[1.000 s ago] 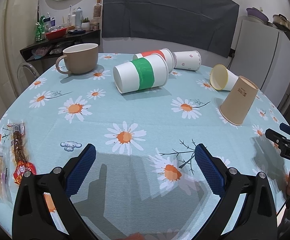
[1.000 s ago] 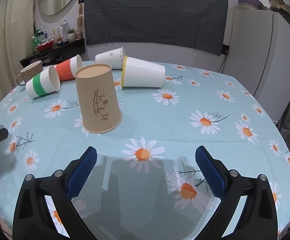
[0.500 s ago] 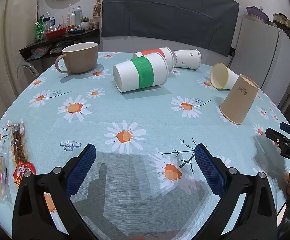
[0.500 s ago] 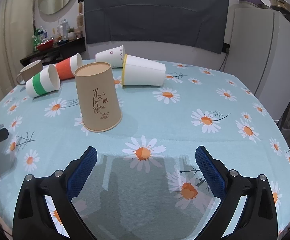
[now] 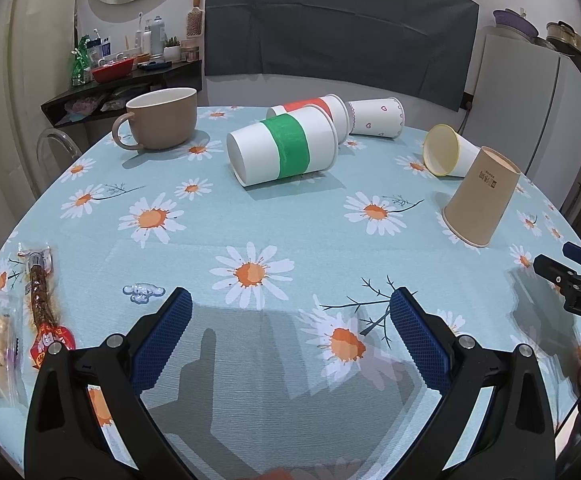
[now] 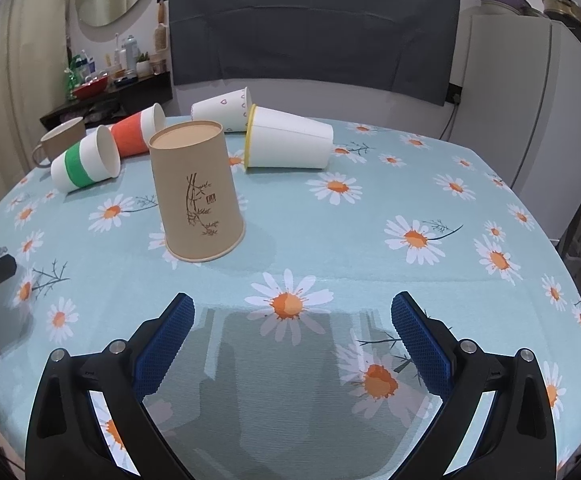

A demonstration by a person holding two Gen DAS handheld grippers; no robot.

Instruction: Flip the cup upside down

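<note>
A brown paper cup (image 6: 196,192) stands upside down on the daisy tablecloth; it also shows at the right of the left wrist view (image 5: 482,196). Several cups lie on their sides behind it: a green-banded one (image 5: 284,151) (image 6: 84,160), a red-banded one (image 5: 314,107) (image 6: 136,134), a heart-print one (image 5: 376,117) (image 6: 222,110) and a yellow-rimmed one (image 5: 448,156) (image 6: 288,144). My left gripper (image 5: 290,312) is open and empty above the near table. My right gripper (image 6: 292,316) is open and empty, in front of the brown cup and apart from it.
A tan ceramic mug (image 5: 158,123) stands upright at the back left. Snack packets (image 5: 40,304) lie at the table's left edge. A white fridge (image 6: 530,92) stands at the right, a cluttered dark shelf (image 5: 122,76) at the back left.
Both grippers have shifted only slightly; the cups and mug have not moved, and both grippers stay open.
</note>
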